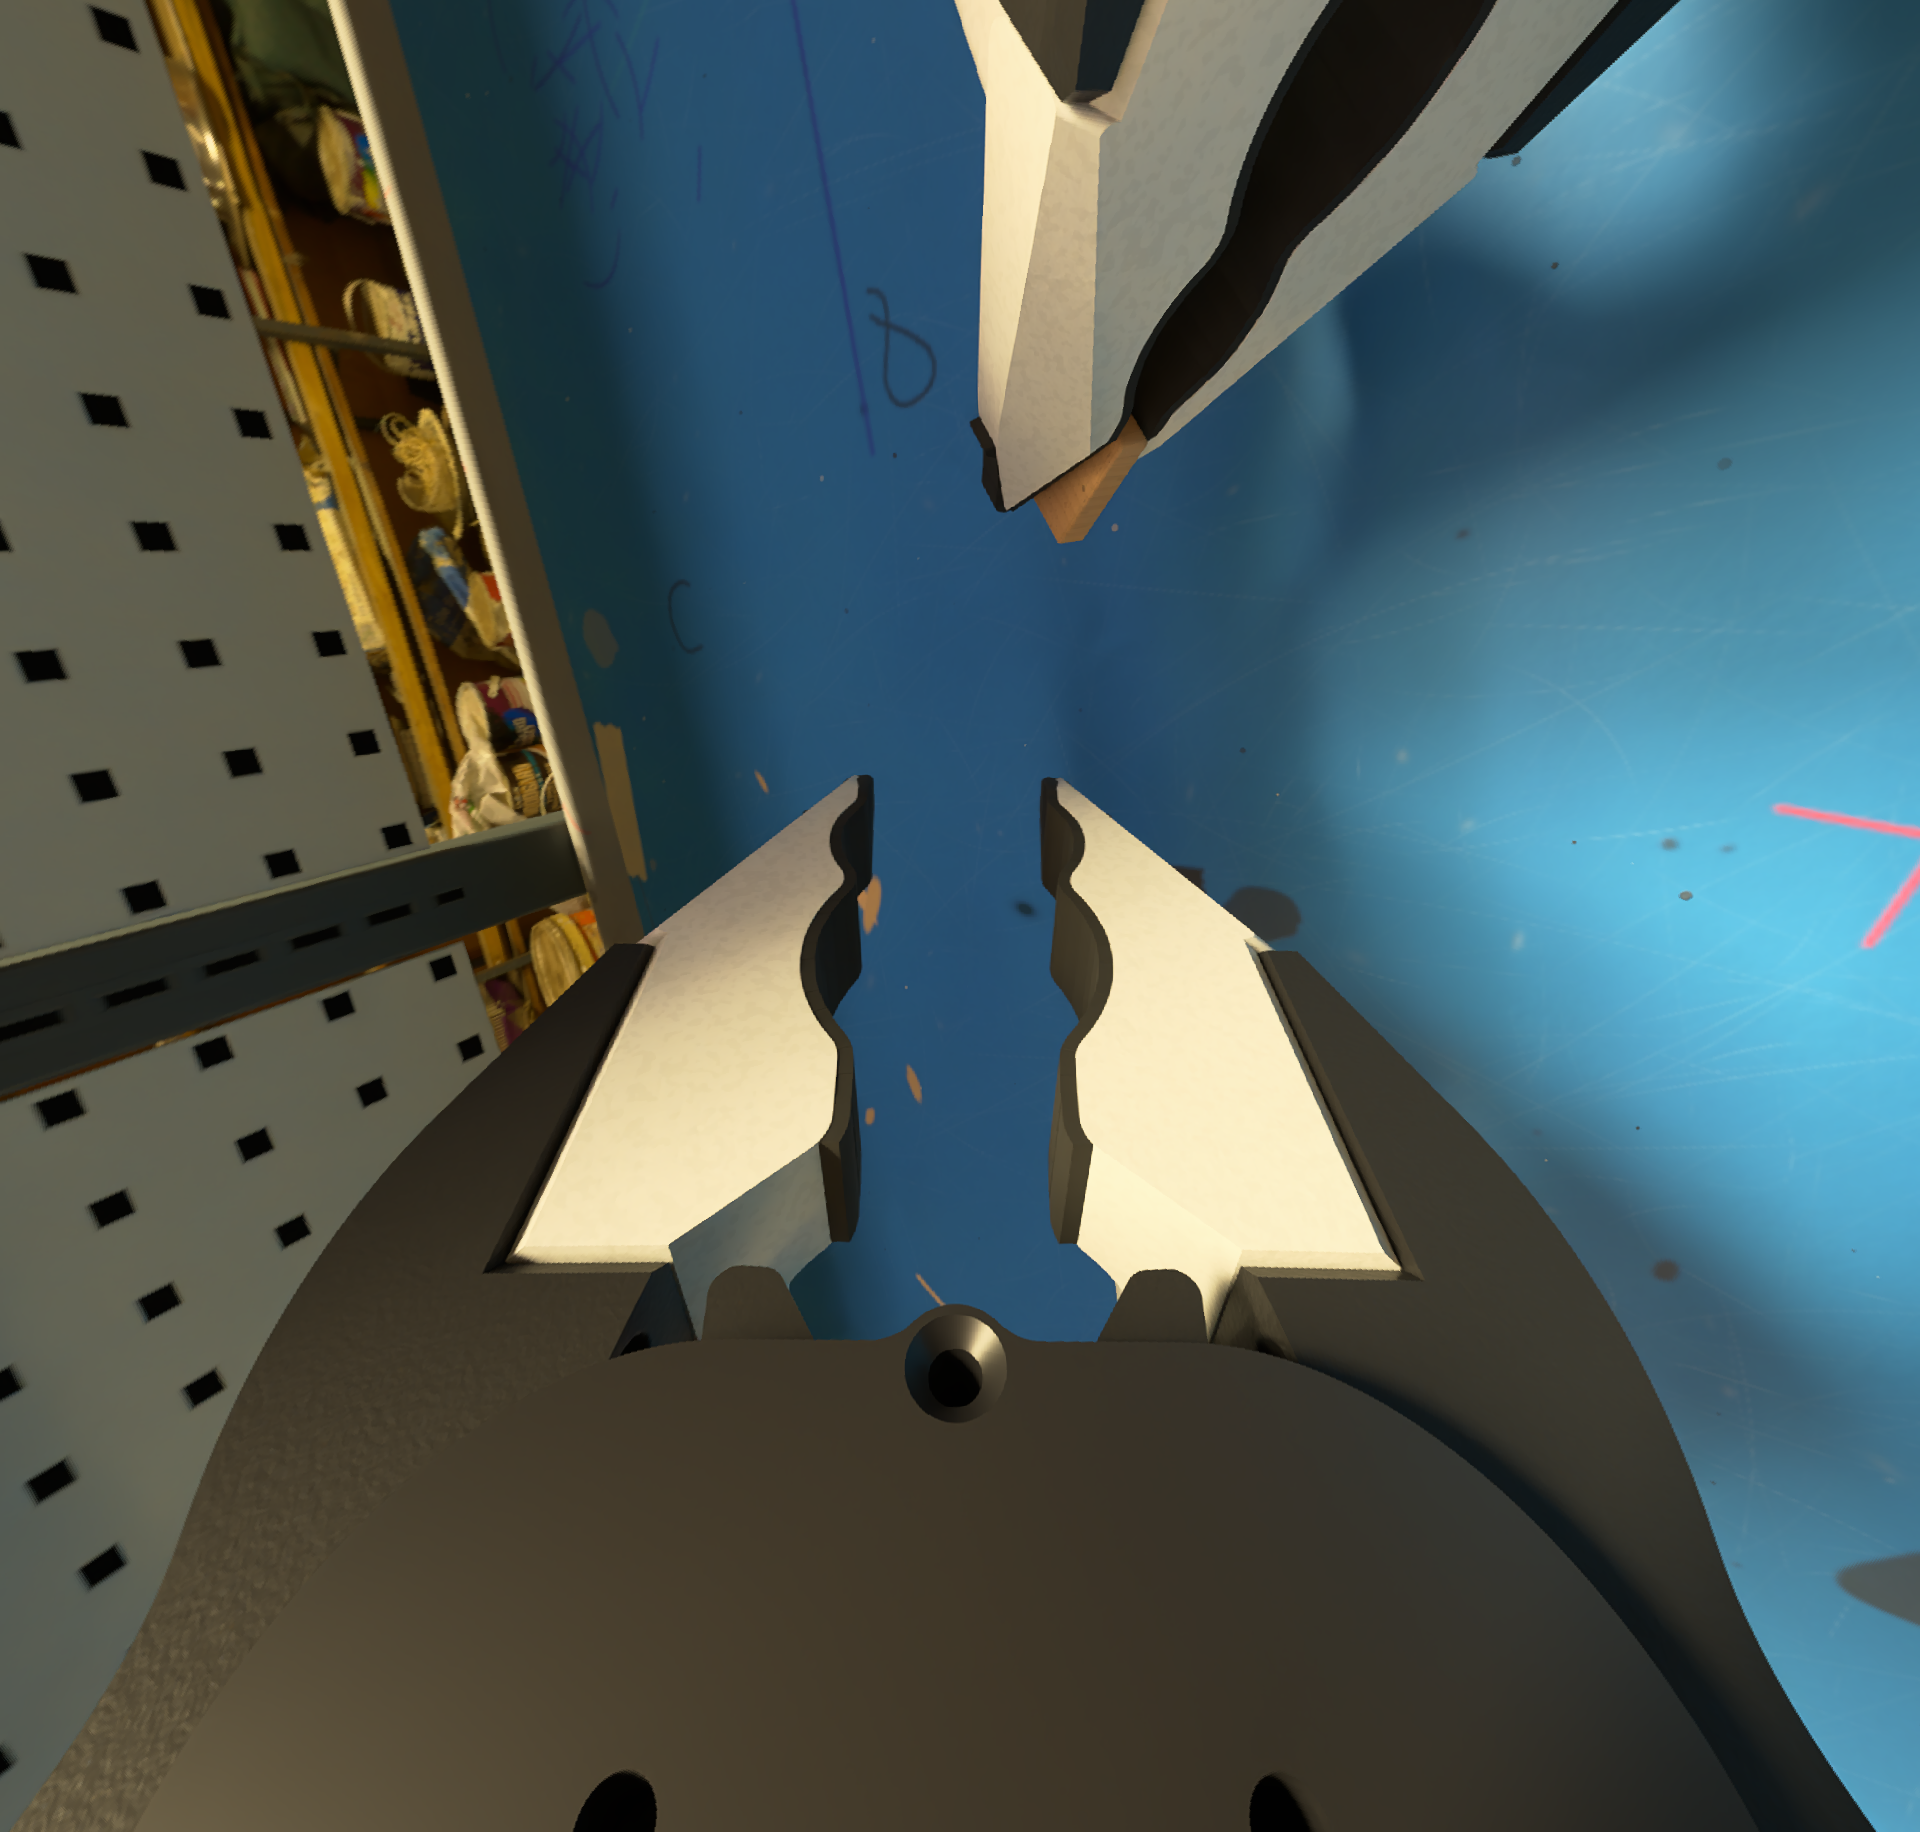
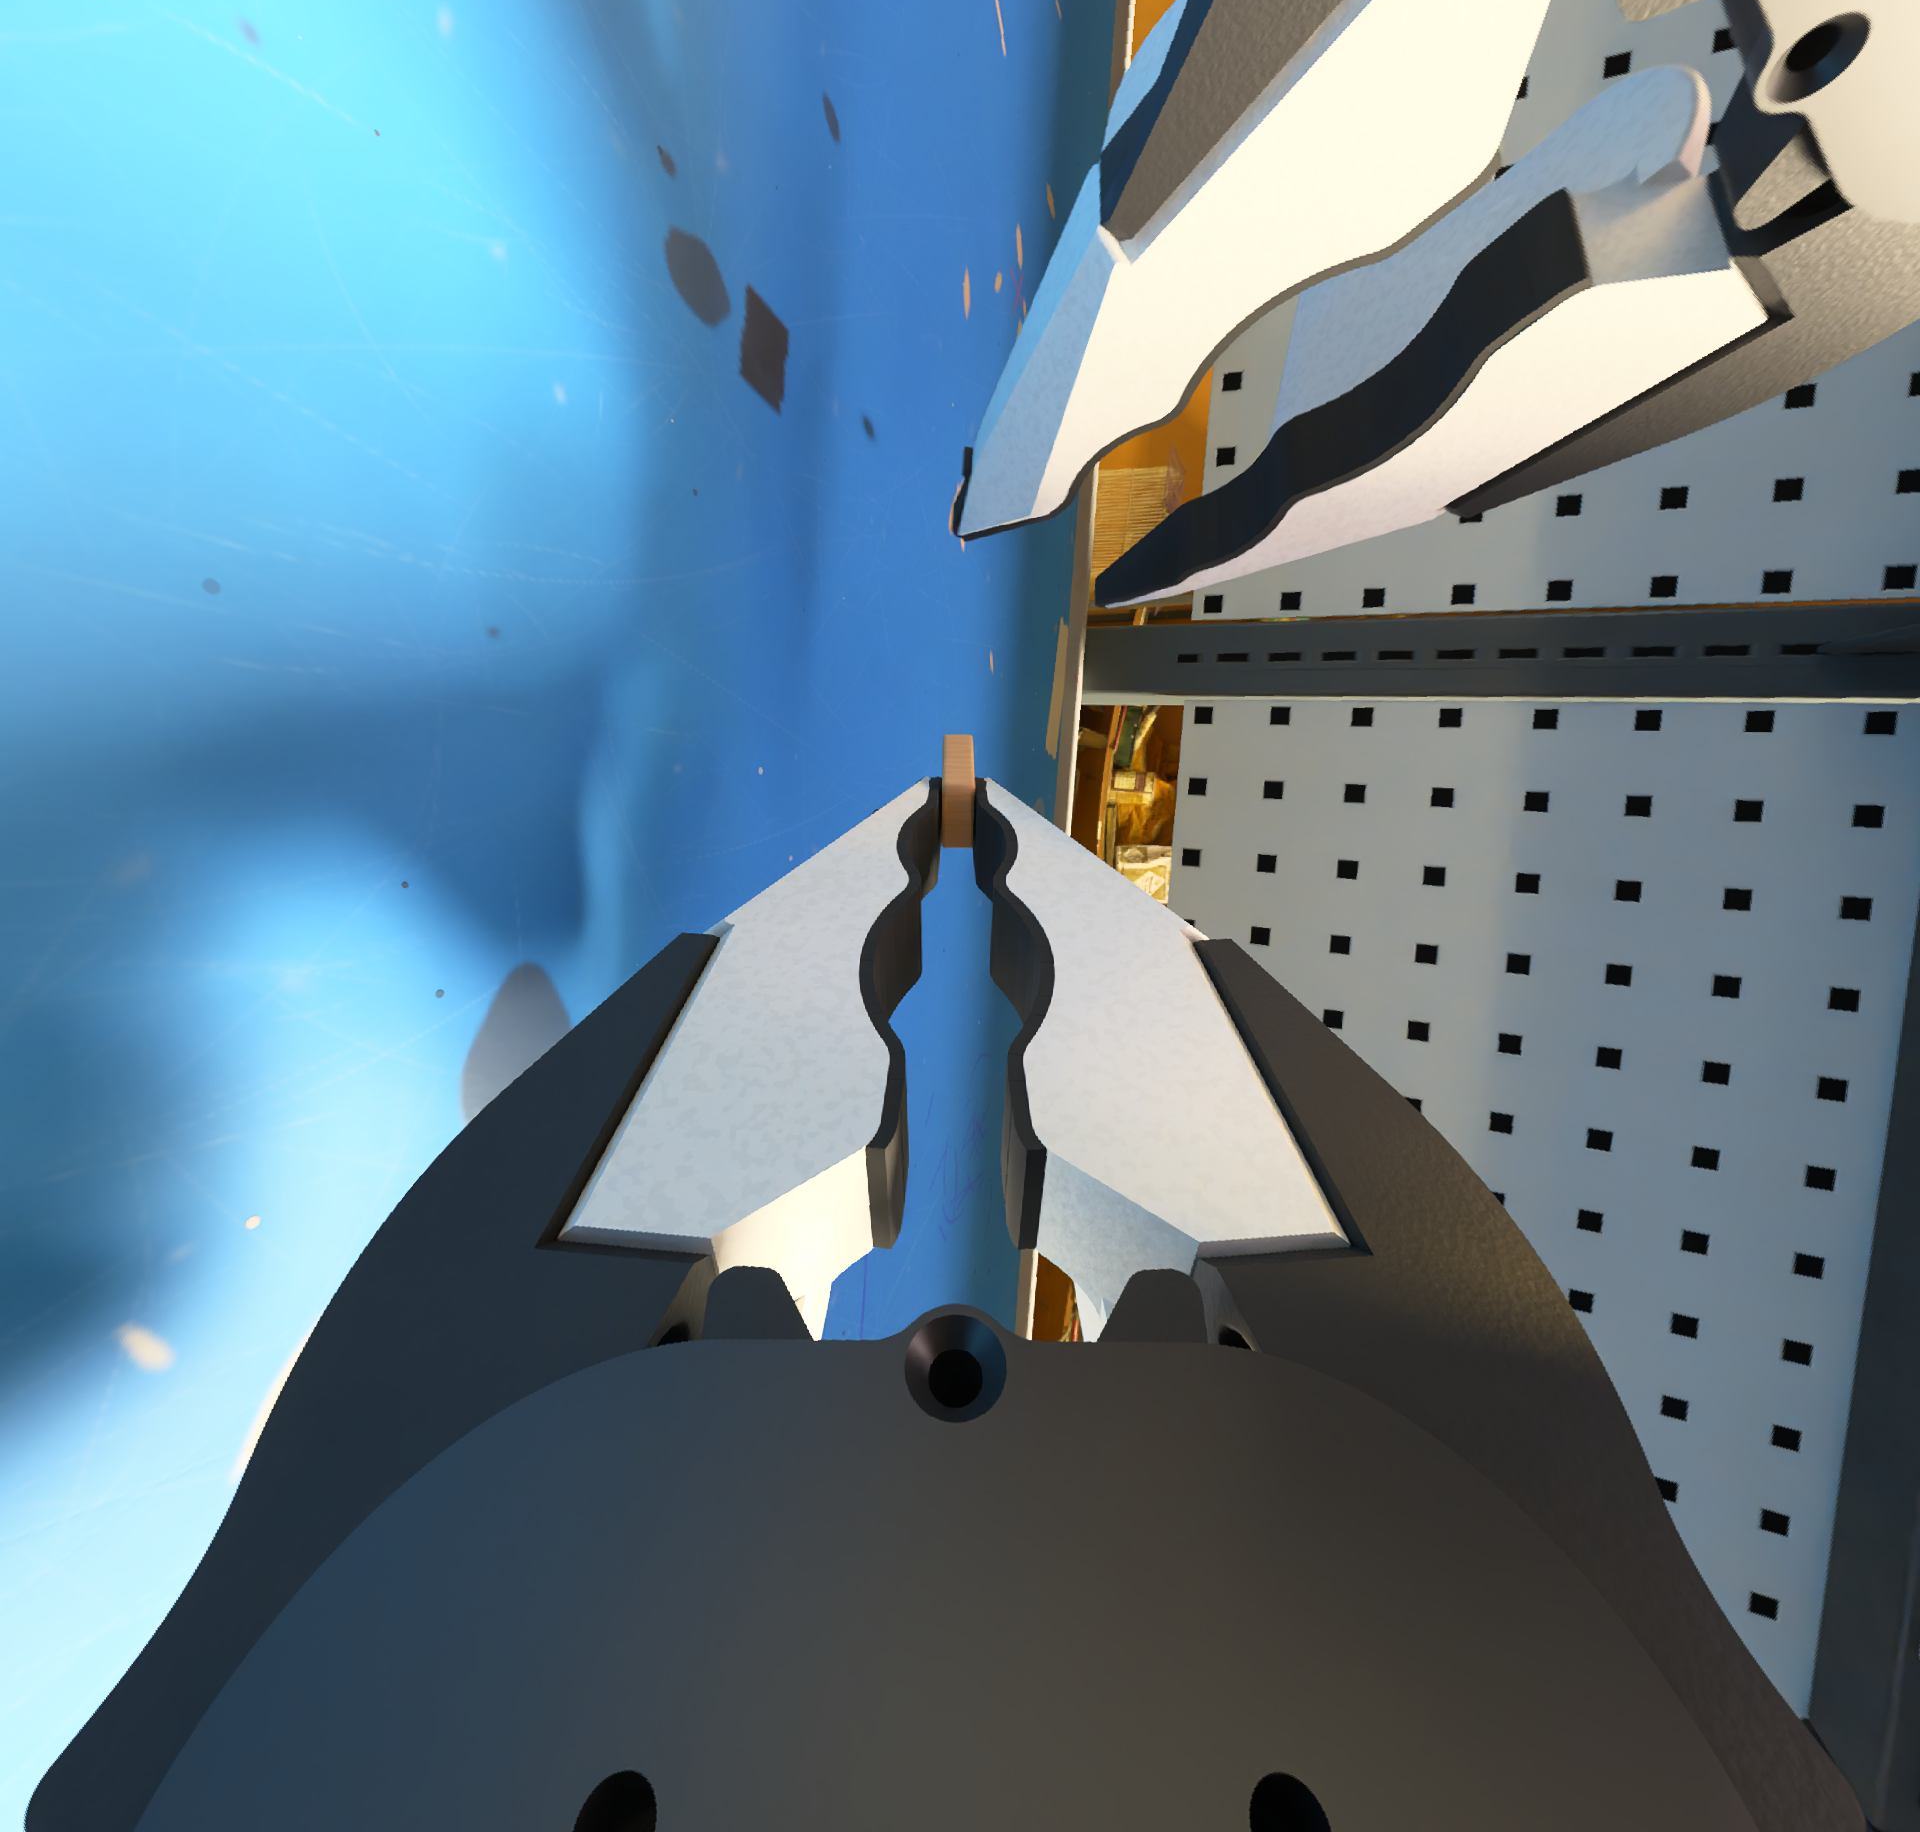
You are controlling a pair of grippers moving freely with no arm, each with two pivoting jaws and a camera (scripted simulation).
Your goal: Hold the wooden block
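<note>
Left wrist view: the left gripper (image 1: pixel 956 795) fills the lower half, its two white fingers with dark wavy inner edges parted and nothing between them; blue tabletop (image 1: pixel 1558 639) shows through the gap.
Left gripper state: open, holding nothing, its tips pointing toward the other gripper's tips.
Right gripper in this view: the right gripper (image 1: pixel 1049 483) reaches down from the top, its fingers drawn close together with only a dark narrow band between them.
Wooden block in this view: the wooden block (image 1: pixel 1086 494) shows as a small tan piece poking out at the very tips of the right gripper, well apart from the left gripper's fingers.
Right wrist view: the right gripper (image 2: pixel 957 795) points forward with its fingertips pressed on either side of the wooden block (image 2: pixel 957 769), a thin tan piece standing on edge and sticking out a little past the tips.
Right gripper state: closed on the block, gripping it only at the fingertips.
Left gripper in this view: the left gripper (image 2: pixel 1023 556) enters from the upper right, fingers spread, clear of the block.
Surface: blue tabletop (image 2: pixel 364 432), scratched, with dark spots, pen scribbles and a pink line.
Background: pale panel with square holes (image 1: pixel 156 639) (image 2: pixel 1558 951) beside the table's edge; cluttered shelves (image 1: pixel 416 494) in a yellow-lit strip between panel and table.
</note>
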